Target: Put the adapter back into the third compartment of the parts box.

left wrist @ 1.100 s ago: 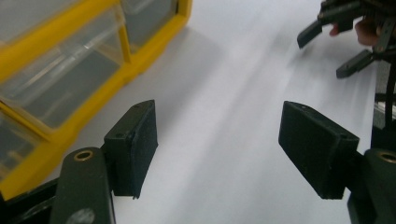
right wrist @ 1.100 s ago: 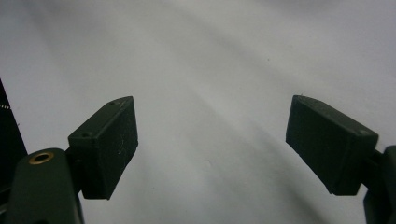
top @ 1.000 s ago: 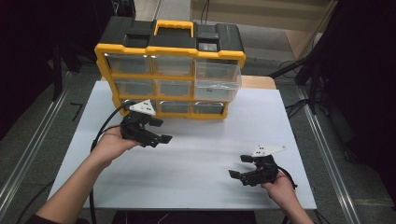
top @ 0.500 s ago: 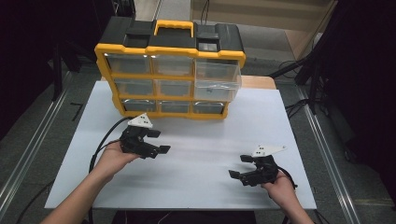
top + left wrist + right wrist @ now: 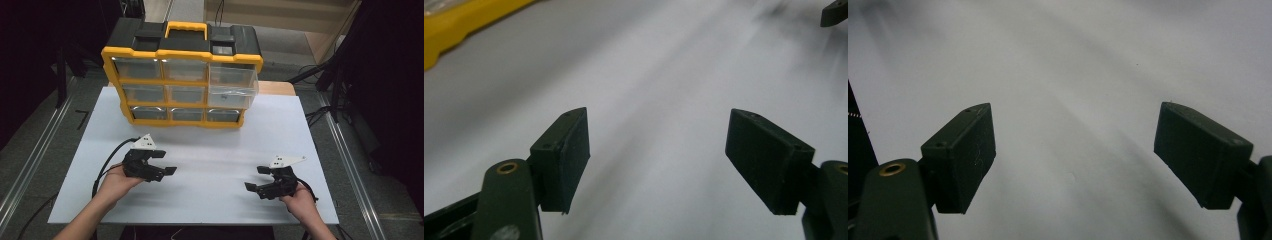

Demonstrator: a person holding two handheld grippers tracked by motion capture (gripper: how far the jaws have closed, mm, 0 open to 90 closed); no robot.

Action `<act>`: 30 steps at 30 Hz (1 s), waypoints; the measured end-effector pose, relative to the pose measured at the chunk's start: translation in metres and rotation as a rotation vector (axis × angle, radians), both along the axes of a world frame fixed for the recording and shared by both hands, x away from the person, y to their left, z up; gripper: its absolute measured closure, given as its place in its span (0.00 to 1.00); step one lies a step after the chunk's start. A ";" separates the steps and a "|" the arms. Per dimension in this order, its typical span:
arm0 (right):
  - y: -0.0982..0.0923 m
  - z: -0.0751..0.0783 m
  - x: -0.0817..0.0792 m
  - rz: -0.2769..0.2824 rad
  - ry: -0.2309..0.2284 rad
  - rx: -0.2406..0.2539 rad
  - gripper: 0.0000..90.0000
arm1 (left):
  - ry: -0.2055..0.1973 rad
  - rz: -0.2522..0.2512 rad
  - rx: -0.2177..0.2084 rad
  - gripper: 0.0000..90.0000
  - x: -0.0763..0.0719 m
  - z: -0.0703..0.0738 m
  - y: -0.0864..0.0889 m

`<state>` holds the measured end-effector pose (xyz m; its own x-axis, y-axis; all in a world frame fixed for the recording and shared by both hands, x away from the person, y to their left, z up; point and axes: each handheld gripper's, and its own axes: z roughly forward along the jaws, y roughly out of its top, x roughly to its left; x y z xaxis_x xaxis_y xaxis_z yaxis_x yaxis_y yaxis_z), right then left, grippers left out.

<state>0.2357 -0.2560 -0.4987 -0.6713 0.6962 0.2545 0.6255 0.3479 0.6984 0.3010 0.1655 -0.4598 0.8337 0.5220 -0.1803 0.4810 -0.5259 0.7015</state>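
Reaching for the yellow drawer cabinet (image 5: 182, 80) at the worktop's (image 5: 210, 150) far edge risks a snag: the left cable could drag, and 1 right-hand drawer (image 5: 232, 90) appears to protrude. The left tongs (image 5: 165, 162) and right tongs (image 5: 255, 179) are both spread wide, empty, low over the worktop near its near edge.

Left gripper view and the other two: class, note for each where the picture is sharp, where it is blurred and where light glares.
Left gripper view: left claw sharp, yellow organizer blurred. Right gripper view: right claw sharp, white table soft and streaky. High view: organizer's clear drawers catch glare; surroundings dark.
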 end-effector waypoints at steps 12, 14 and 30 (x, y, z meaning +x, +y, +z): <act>0.000 -0.001 0.000 0.007 0.010 -0.005 0.17 | 0.028 0.018 -0.008 0.28 -0.012 -0.008 0.021; 0.001 -0.002 0.000 0.007 0.012 -0.007 0.17 | 0.029 0.016 0.005 0.28 -0.014 -0.008 0.024; 0.000 -0.003 0.001 0.003 0.019 -0.012 0.17 | 0.052 0.039 0.008 0.25 -0.025 -0.013 0.049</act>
<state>0.2364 -0.2562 -0.5013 -0.6684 0.6974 0.2586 0.6373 0.3578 0.6825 0.2758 0.2146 -0.4726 0.8025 0.5554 -0.2181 0.5365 -0.5116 0.6711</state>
